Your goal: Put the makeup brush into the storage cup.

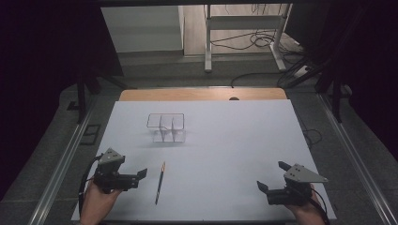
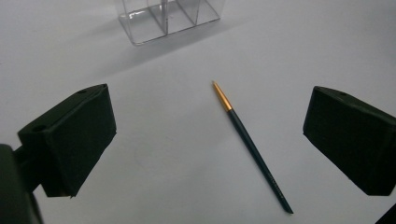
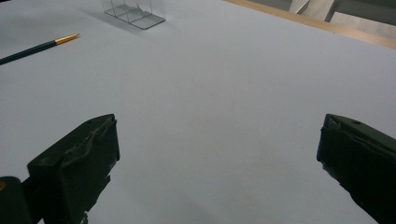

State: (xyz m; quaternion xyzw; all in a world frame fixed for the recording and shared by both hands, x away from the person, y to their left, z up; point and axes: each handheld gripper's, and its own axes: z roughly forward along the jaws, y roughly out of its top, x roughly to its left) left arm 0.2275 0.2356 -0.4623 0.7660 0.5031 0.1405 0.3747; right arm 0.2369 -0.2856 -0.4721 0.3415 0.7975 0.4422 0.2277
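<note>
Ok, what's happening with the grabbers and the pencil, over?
Left gripper open, right gripper open, both empty. Pencil flat on table, nearer the left gripper. Clear box beyond, empty. Nothing in the way.

Open tool (image 2: 208, 140), pencil (image 2: 251, 143), clear organizer (image 2: 169, 18)

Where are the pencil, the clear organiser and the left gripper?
pencil (image 2: 252, 145), left gripper view, mid dark shaft.
clear organiser (image 1: 165, 127), high view, inner divider.
left gripper (image 1: 139, 177), high view, between fingertips.
</note>
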